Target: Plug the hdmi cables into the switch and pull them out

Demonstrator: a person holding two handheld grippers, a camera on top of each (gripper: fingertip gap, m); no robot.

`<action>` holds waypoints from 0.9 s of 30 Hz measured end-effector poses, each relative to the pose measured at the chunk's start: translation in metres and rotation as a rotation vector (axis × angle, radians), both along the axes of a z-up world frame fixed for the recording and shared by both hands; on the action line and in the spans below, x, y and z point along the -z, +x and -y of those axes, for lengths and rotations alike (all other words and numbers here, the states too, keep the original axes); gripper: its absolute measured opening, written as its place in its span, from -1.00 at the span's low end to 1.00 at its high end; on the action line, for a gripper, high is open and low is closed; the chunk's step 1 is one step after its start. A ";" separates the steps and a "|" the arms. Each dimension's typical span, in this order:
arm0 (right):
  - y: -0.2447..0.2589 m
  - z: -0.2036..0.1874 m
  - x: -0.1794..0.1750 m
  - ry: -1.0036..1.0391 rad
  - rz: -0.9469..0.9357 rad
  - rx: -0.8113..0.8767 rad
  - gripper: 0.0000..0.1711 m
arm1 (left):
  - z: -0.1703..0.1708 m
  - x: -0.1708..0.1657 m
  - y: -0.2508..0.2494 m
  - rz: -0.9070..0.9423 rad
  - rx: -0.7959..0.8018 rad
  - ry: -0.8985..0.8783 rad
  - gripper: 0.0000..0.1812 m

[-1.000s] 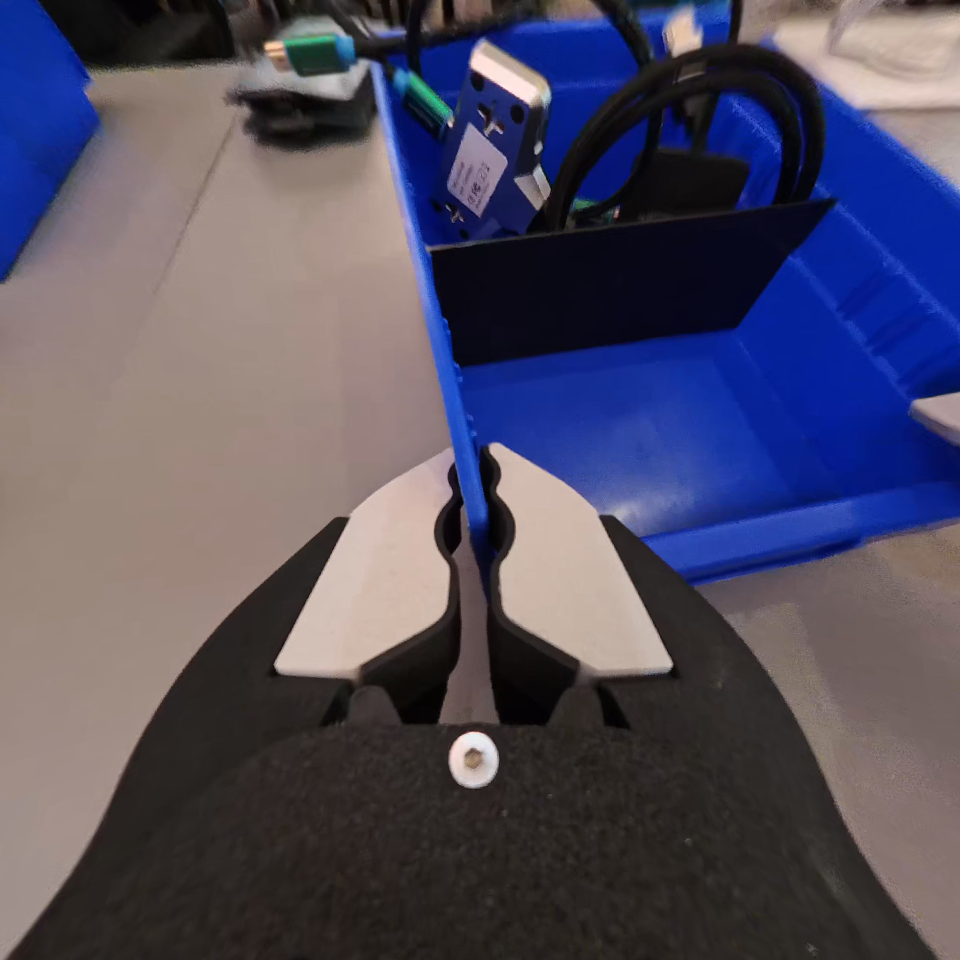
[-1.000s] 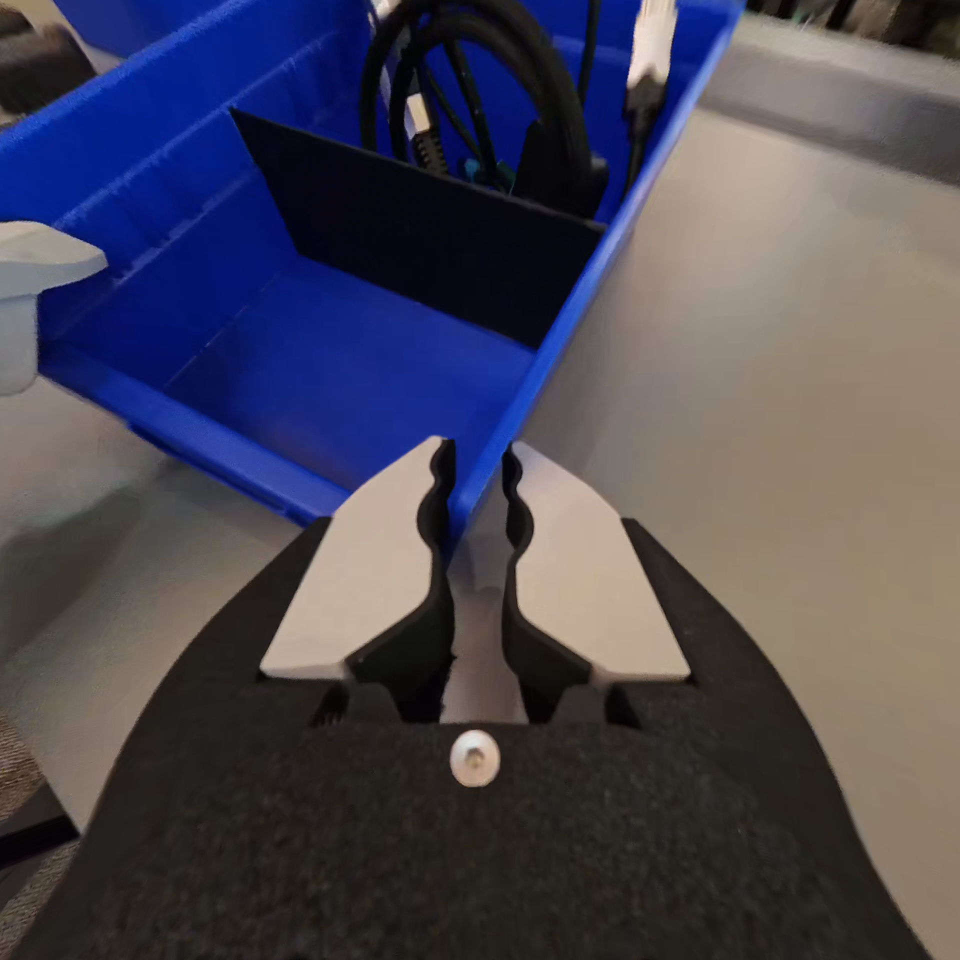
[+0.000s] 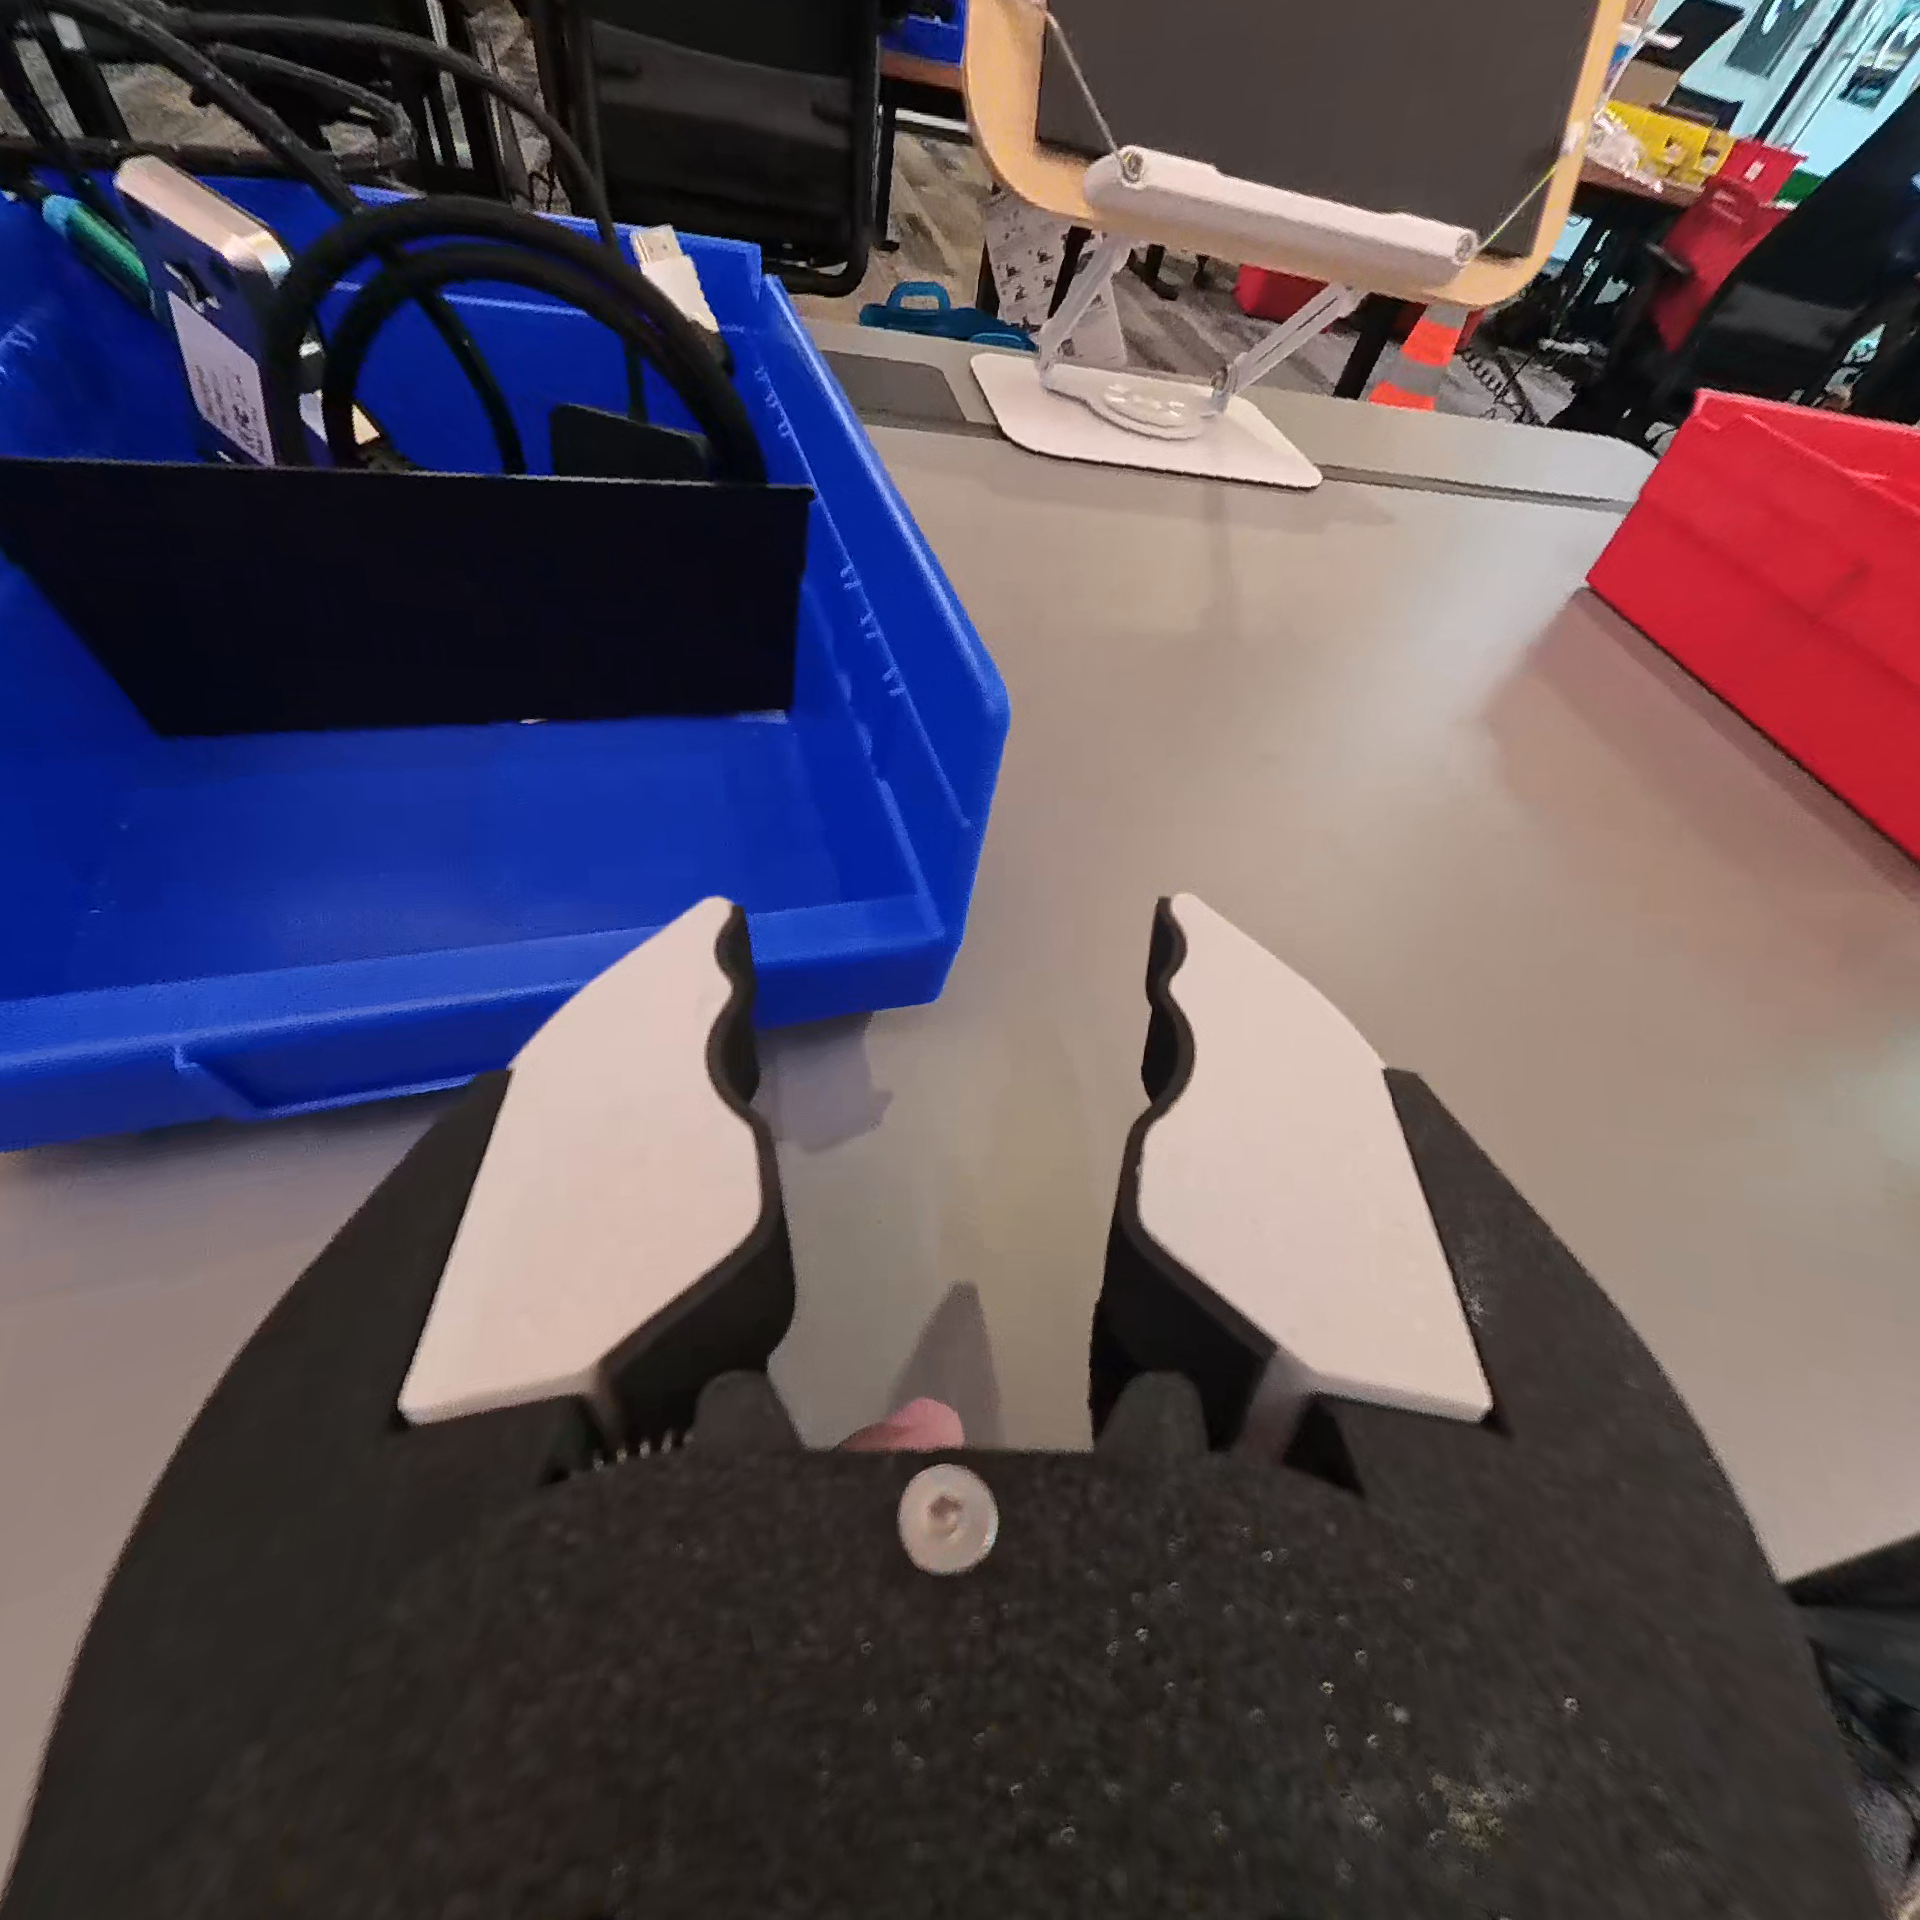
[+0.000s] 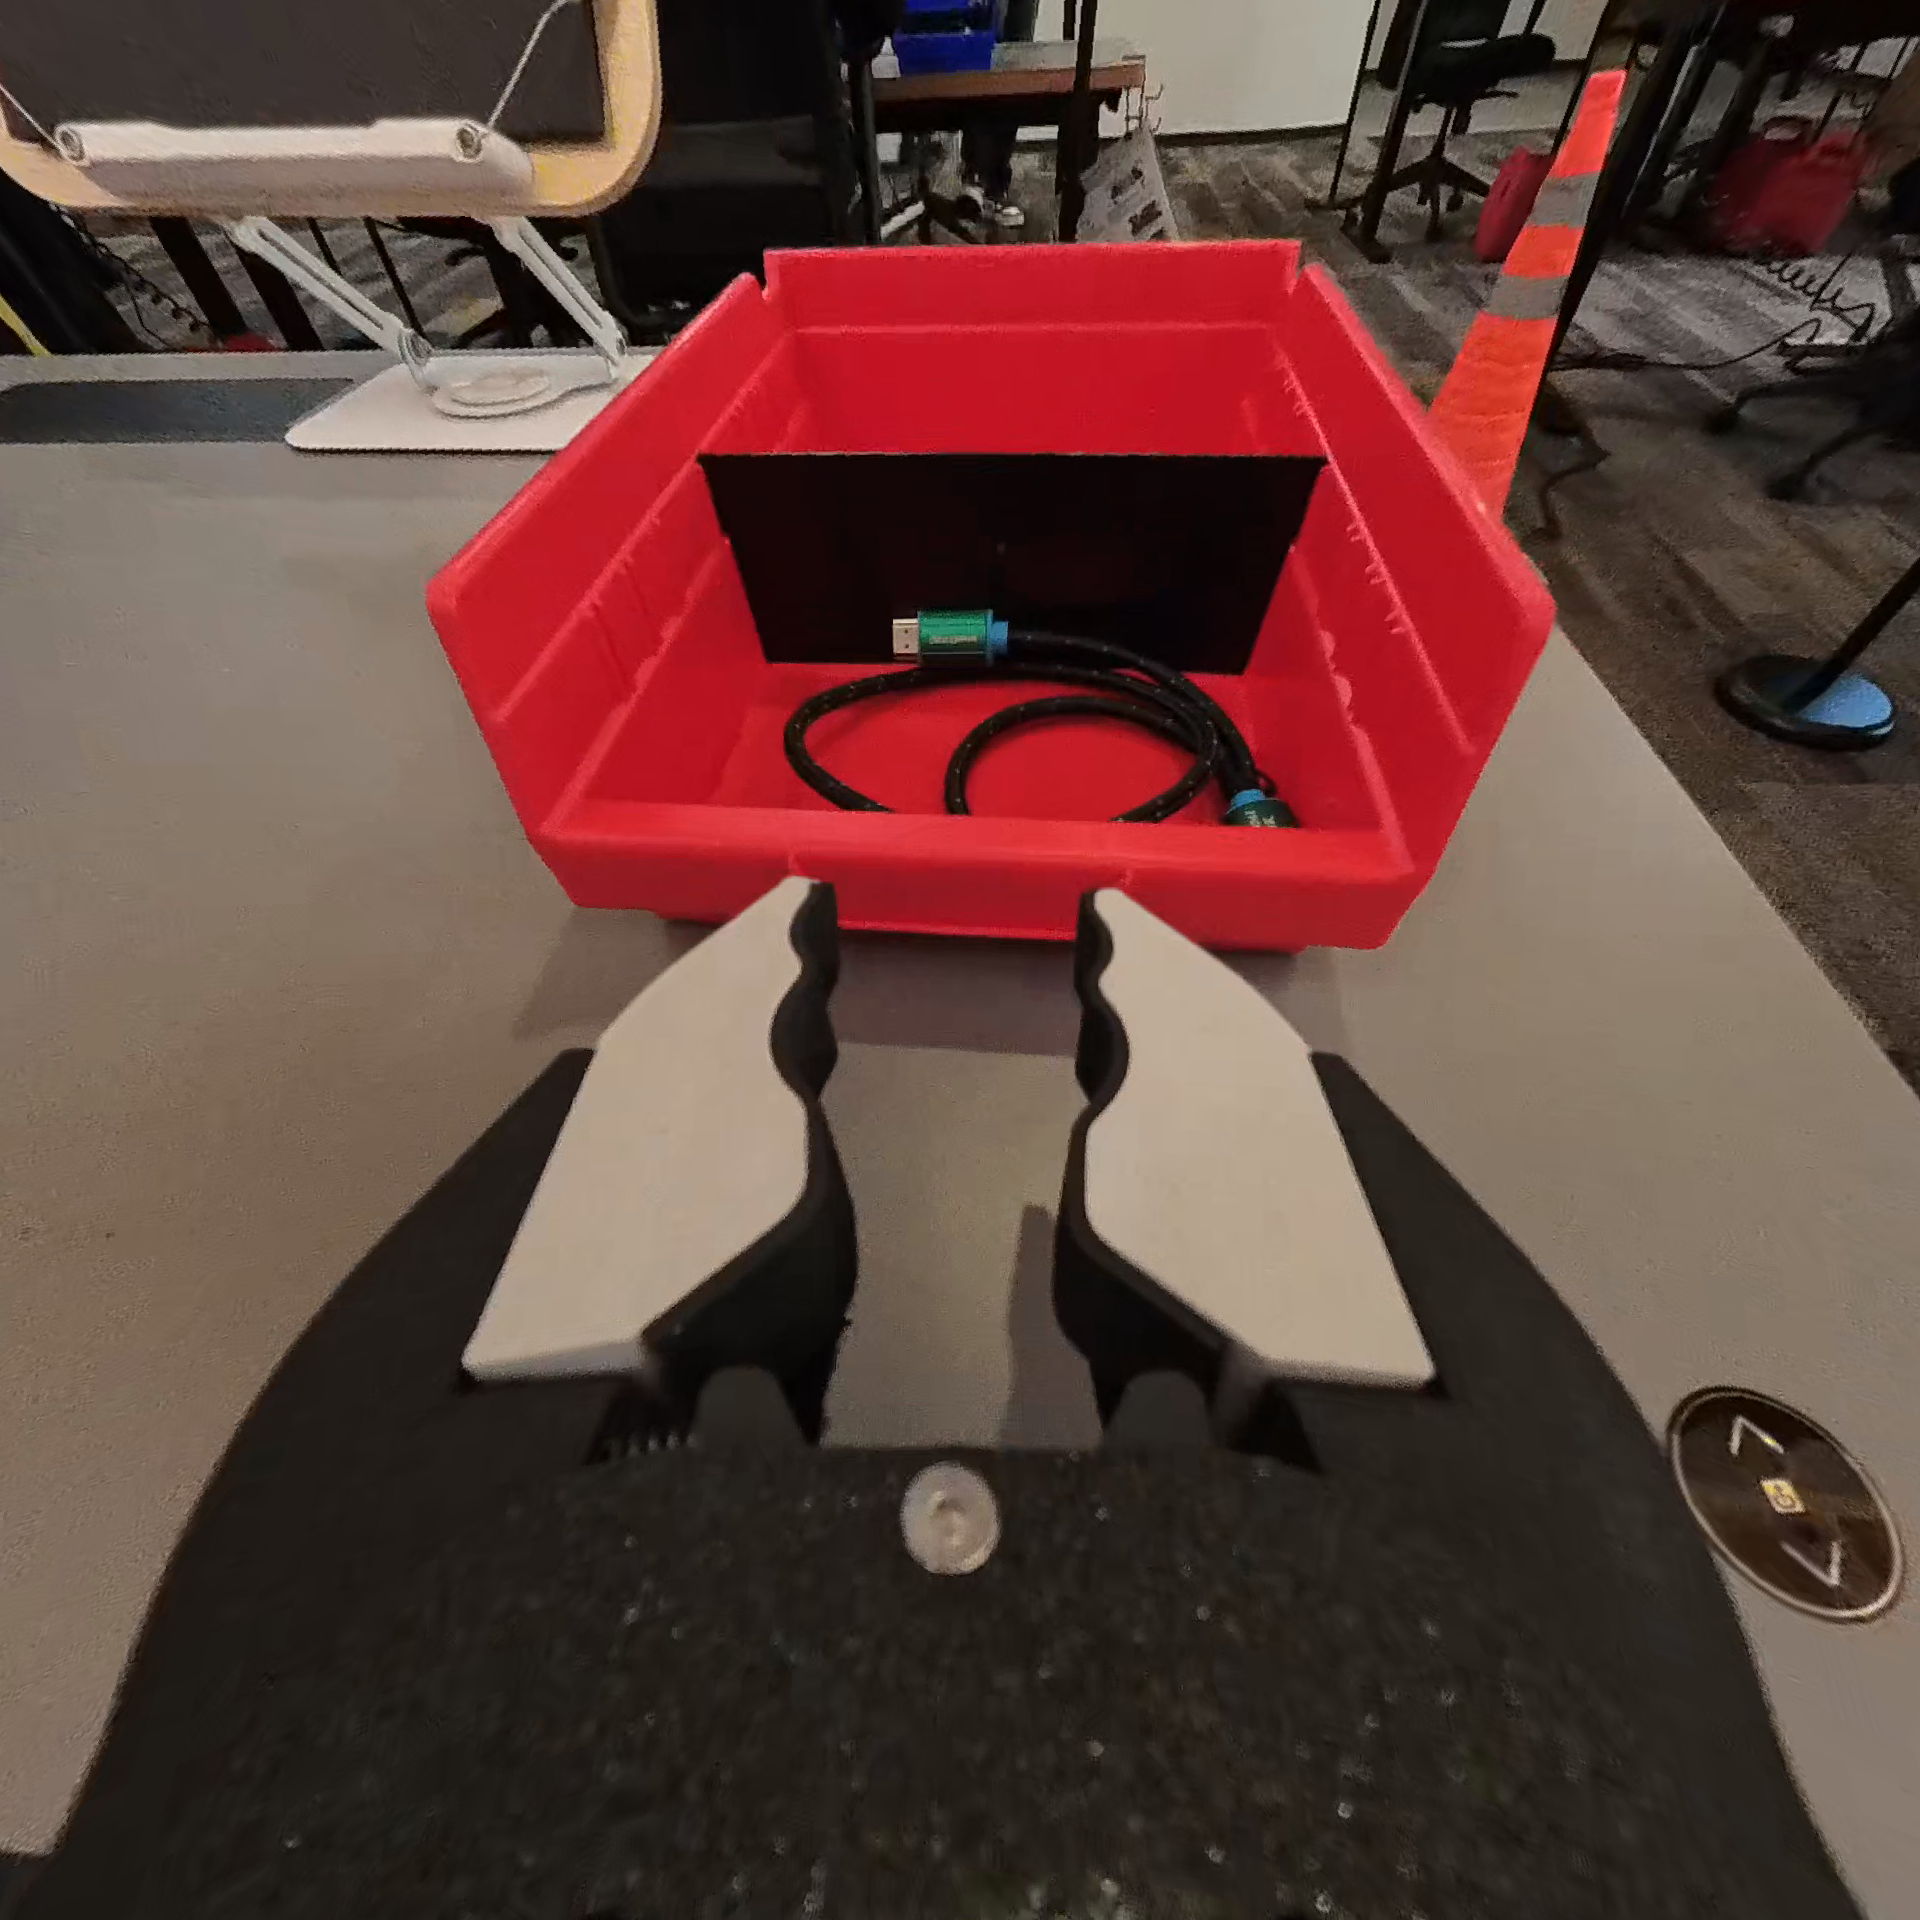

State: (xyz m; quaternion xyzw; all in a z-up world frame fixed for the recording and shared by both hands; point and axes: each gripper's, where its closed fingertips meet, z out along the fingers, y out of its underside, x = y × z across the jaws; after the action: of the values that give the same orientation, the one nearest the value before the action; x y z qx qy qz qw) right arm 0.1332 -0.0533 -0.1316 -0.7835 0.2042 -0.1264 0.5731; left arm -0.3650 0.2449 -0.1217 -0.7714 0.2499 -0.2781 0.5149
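- Left claw [image 3: 945,914]: two pale grey fingers [image 3: 613,1174] with wavy black inner pads, set in a black, grainy foam-like body.
- A silver hex-socket screw [image 3: 948,1529] sits at the middle of that body.
- Right claw [image 4: 948,902]: same build, with grey fingers [image 4: 1226,1174], black scalloped pads and a round silver screw [image 4: 948,1519].

Blue bin [image 3: 894,665]: I lose its left side off the frame edge.
Cables behind the black divider [image 3: 416,592]: lower loops hidden from me.
Red bin [image 3: 1766,613]: cropped at right.
Second plug [image 4: 1259,808]: half-hidden behind the bin's front lip.
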 end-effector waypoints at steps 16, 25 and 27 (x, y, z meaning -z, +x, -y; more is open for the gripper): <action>-0.015 -0.016 -0.013 -0.062 0.098 -0.068 -0.54 | -0.037 -0.075 0.026 -0.239 0.462 0.173 -0.32; -0.037 -0.036 -0.032 -0.075 0.175 -0.145 -0.55 | -0.196 -0.067 0.045 -1.215 0.797 0.140 -0.42; -0.048 -0.042 -0.038 -0.053 0.165 -0.169 -0.56 | -0.214 -0.052 0.051 -1.334 0.855 0.104 -0.44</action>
State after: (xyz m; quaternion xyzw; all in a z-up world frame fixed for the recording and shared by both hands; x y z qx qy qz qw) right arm 0.0852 -0.0118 -0.0940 -0.7997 0.0859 -0.1469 0.5757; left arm -0.3142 0.4592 -0.0698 -0.5876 0.7927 0.0811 0.1405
